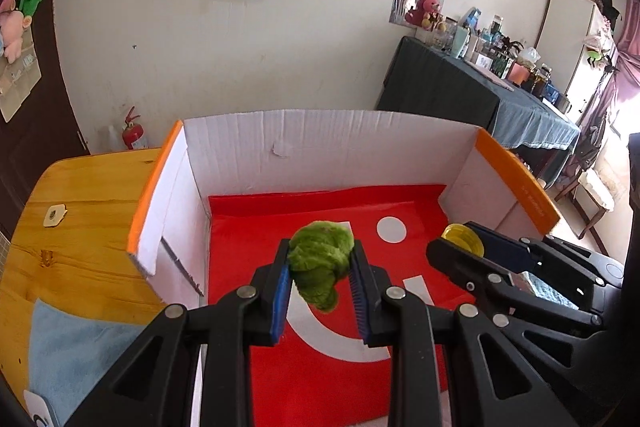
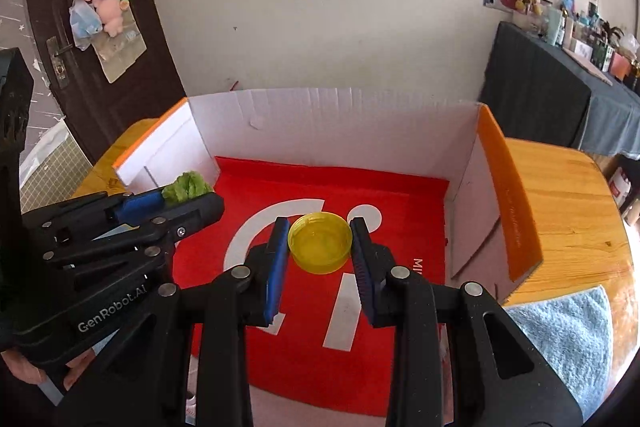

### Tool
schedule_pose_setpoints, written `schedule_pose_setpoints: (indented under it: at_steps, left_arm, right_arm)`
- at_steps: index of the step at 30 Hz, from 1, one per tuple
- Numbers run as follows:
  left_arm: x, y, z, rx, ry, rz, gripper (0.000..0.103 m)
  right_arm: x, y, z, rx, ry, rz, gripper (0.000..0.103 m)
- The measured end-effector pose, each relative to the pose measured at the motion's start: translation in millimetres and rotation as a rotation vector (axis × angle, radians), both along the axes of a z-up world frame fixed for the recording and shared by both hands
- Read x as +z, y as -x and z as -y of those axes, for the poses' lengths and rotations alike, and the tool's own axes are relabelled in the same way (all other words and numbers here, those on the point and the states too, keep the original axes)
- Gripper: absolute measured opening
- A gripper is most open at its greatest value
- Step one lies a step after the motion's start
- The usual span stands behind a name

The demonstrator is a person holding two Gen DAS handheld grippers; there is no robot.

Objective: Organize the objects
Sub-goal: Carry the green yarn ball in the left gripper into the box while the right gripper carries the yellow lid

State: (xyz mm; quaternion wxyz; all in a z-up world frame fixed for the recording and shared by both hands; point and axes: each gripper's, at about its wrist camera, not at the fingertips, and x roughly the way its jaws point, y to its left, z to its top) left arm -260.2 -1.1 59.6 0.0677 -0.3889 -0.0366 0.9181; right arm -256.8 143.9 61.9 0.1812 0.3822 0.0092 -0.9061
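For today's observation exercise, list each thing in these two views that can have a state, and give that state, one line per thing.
Left gripper: fingers shut on the green fuzzy toy, above the box.
Green fuzzy toy: held, off the floor of the box.
Right gripper: fingers shut on the yellow lid.
Yellow lid: held, hollow side facing the camera.
Cardboard box: open at the top, red liner bare.

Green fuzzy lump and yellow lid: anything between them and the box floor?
Nothing visible. The left claw holds the green lump and the right claw holds the yellow lid above the open box, whose red floor beneath looks bare.
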Motion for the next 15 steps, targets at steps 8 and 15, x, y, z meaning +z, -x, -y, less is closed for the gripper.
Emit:
schedule_pose_setpoints:
  at_steps: [8, 15]
  left_arm:
    - [-21.0, 21.4, 5.1, 0.004, -0.007, 0.074, 0.028]
    - [-42.8, 36.4, 8.4, -0.004, 0.007, 0.169, 0.028]
  right_arm:
    - [-17.3, 22.0, 1.2, -0.004, -0.013, 0.067, 0.029]
    - [-28.9, 35.8, 0.5, -0.009, -0.035, 0.141, 0.029]
